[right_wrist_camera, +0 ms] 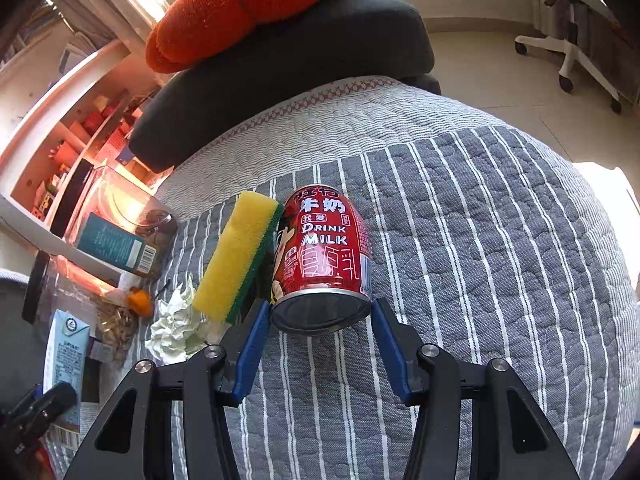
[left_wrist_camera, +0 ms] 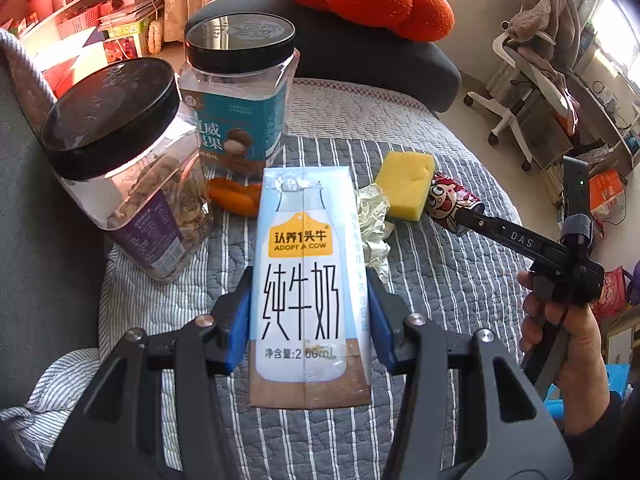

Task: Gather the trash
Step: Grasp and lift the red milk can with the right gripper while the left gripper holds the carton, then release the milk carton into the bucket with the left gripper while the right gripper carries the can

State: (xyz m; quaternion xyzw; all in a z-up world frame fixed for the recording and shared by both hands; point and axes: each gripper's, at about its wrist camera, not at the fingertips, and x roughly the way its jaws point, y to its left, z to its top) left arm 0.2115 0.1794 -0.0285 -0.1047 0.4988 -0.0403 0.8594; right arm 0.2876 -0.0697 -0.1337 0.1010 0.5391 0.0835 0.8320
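My left gripper (left_wrist_camera: 308,280) is shut on a white and blue milk carton (left_wrist_camera: 306,280); the blue pads press its two sides and hold it upright over the striped quilt (left_wrist_camera: 440,300). A red milk can (right_wrist_camera: 324,252) lies on its side on the quilt, bottom end toward me. My right gripper (right_wrist_camera: 322,305) is shut on the can, with the pad tips against both sides of the bottom rim. In the left wrist view the right gripper (left_wrist_camera: 464,216) reaches the can (left_wrist_camera: 448,196) from the right, held by a person's hand (left_wrist_camera: 560,344).
A yellow sponge (right_wrist_camera: 236,256) lies right against the can's left side, with crumpled white paper (right_wrist_camera: 176,328) and a piece of orange peel (right_wrist_camera: 140,300) beyond. Two black-lidded jars (left_wrist_camera: 132,168) (left_wrist_camera: 240,92) stand at the left. A dark cushion (right_wrist_camera: 288,68) carries an orange pillow (right_wrist_camera: 248,4).
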